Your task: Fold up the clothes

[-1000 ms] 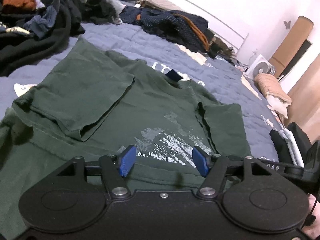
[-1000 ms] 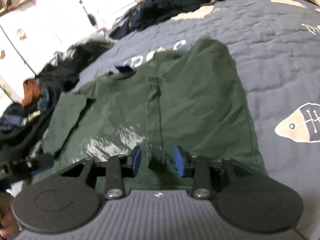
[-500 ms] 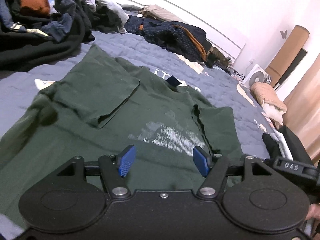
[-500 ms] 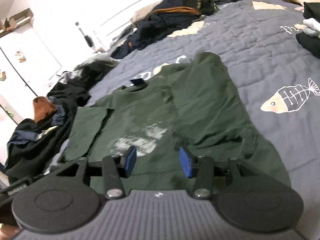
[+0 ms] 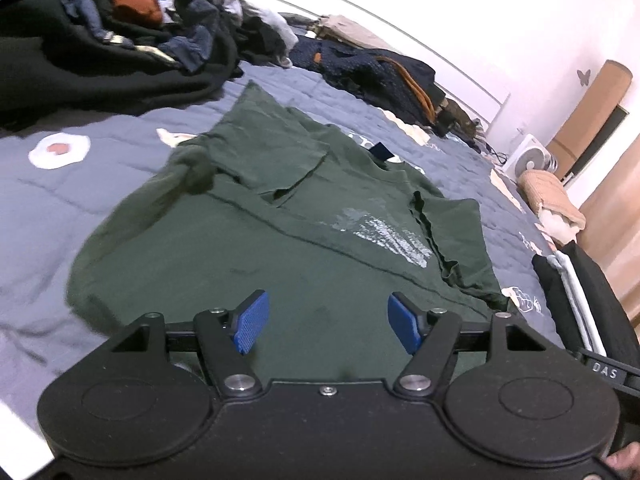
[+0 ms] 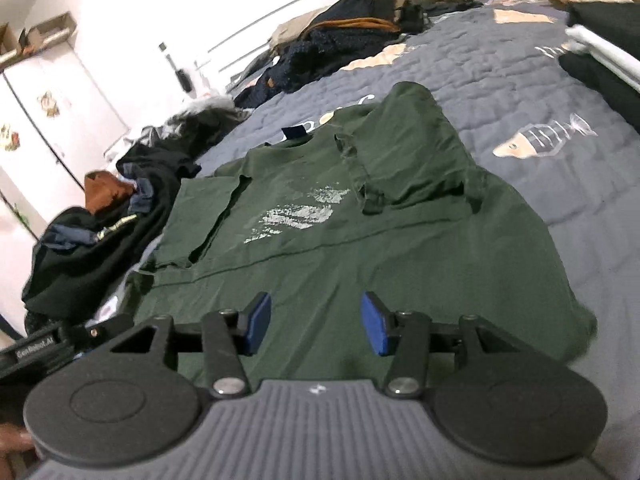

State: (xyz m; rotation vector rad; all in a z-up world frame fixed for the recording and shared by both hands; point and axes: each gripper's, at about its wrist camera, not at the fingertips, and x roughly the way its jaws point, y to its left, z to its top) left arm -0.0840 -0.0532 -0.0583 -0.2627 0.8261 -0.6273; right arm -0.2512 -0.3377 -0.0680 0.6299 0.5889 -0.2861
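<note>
1. The green T-shirt (image 5: 304,264) lies front up on the grey-blue quilted bed (image 5: 60,208), both sleeves already folded in over the chest.
2. Its long axis runs from the collar (image 6: 296,136) at the far end to the bottom hem, the edge closest to both cameras; the collar points away toward the dark clothes heap (image 6: 344,44) at the head of the bed.
3. The shirt therefore lies straight ahead of and below each claw, with its hem just under the fingertips.
4. The left claw (image 5: 326,326) hangs over the hem, jaws opening and spread, nothing between them.
5. The right claw (image 6: 316,328) hangs over the same hem beside it, jaws likewise opening and empty, the pads not on the cloth.
6. Neither hand looks clearly closer; each covers its own side of the hem.
7. Judged from this, the next move is a hem pinch at both corners and a lift toward the collar, along the long axis.
8. A second clothes pile (image 5: 80,52) lies beyond the shirt's left sleeve.
</note>
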